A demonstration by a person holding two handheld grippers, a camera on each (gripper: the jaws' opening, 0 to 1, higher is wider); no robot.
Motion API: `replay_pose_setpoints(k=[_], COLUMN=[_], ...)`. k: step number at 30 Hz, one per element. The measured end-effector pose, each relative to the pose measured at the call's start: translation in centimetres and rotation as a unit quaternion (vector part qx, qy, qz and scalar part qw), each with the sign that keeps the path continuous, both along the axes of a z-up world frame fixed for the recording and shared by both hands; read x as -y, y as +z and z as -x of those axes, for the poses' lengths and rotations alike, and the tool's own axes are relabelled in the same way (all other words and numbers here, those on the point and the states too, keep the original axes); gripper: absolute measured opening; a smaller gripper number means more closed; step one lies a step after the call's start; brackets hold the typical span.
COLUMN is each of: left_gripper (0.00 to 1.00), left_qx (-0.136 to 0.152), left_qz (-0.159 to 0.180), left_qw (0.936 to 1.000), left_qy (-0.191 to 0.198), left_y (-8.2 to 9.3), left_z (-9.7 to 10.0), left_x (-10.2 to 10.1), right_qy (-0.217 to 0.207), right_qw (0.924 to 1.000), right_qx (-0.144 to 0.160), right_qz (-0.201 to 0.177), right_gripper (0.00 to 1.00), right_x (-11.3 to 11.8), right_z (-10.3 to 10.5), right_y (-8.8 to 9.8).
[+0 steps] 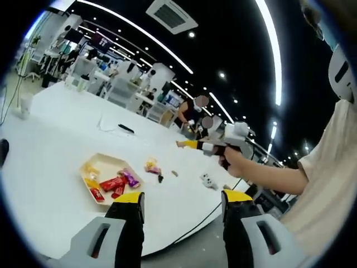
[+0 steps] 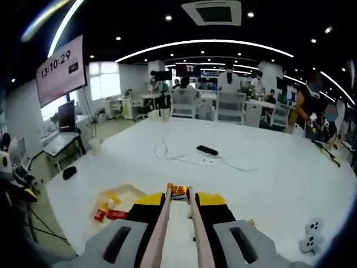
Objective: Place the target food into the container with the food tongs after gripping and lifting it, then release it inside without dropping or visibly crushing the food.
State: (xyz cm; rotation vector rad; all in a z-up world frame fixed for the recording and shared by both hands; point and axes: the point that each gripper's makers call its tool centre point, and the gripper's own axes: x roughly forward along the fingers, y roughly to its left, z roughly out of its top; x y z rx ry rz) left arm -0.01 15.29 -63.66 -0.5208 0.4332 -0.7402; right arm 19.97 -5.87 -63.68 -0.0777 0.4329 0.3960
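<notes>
A pale hexagonal tray (image 1: 93, 162) lies on the white table and holds several wrapped snacks (image 1: 111, 183). My left gripper (image 1: 183, 196) is open above the table's near edge, with nothing between its yellow-tipped jaws. A hand carries my right gripper (image 1: 195, 144) high over the table, to the right of the tray. In the right gripper view, my right gripper (image 2: 179, 199) is shut on pinkish food tongs (image 2: 160, 229). The tong tips pinch a small orange snack packet (image 2: 178, 191). The tray (image 2: 127, 191) sits low and to the left of the jaws.
Loose snack packets (image 1: 152, 166) and small bits (image 1: 174, 173) lie right of the tray, with a white dice-like object (image 1: 209, 180) further right. A black remote (image 2: 207, 150), a thin cable (image 2: 167, 153) and a black mouse (image 2: 69, 172) lie on the table. People stand at its far side.
</notes>
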Motion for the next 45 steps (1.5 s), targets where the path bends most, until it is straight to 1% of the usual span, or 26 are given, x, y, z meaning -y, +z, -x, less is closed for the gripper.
replay_pose_setpoints(k=[4, 10, 17, 19, 20, 24, 26, 28, 33, 39, 45], left_gripper=[0.55, 0.55, 0.55, 0.55, 0.55, 0.55, 0.55, 0.55, 0.55, 0.55, 0.55], left_qx=[-0.002, 0.002, 0.005, 0.005, 0.005, 0.004, 0.003, 0.003, 0.003, 0.003, 0.001], left_qz=[0.001, 0.001, 0.003, 0.003, 0.004, 0.005, 0.005, 0.005, 0.006, 0.007, 0.008], left_qw=[1.0, 1.0, 0.9999, 0.9999, 0.9998, 0.9997, 0.9997, 0.9996, 0.9994, 0.9988, 0.9984], left_qy=[0.006, 0.008, 0.014, 0.014, 0.019, 0.022, 0.025, 0.027, 0.034, 0.049, 0.057], left_y=[0.0, 0.2, 0.3, 0.3, 0.3, 0.3, 0.1, 0.2, 0.2, 0.1, 0.0], left_z=[0.2, 0.1, 0.2, 0.3, 0.4, 0.5, 0.7, 0.9, 1.1, 1.5, 1.8], left_x=[-0.4, -0.4, -0.7, -0.7, -0.9, -1.0, -1.1, -1.1, -1.5, -2.3, -2.5], right_qy=[0.005, 0.006, 0.02, 0.021, 0.029, 0.034, 0.05, 0.059, 0.074, 0.093, 0.107], right_qw=[0.9999, 0.9998, 0.9995, 0.9995, 0.9993, 0.9991, 0.9984, 0.9978, 0.9967, 0.9953, 0.9939], right_qx=[0.007, 0.013, 0.016, 0.017, 0.017, 0.018, 0.022, 0.024, 0.024, 0.022, 0.022], right_qz=[-0.007, -0.011, -0.016, -0.016, -0.017, -0.019, -0.018, -0.019, -0.02, -0.018, -0.016], right_gripper=[0.2, 0.2, 0.2, 0.2, 0.2, 0.2, 0.2, 0.2, 0.21, 0.21, 0.21], right_x=[-0.4, -0.8, -2.5, -2.6, -3.4, -4.0, -5.4, -6.3, -7.9, -9.5, -10.7], right_z=[0.0, -0.1, -0.4, -0.4, -0.5, -0.6, -0.6, -0.6, -0.5, -0.2, -0.1], right_y=[0.9, 1.4, 2.0, 2.1, 2.2, 2.4, 2.7, 2.9, 2.9, 2.7, 2.8])
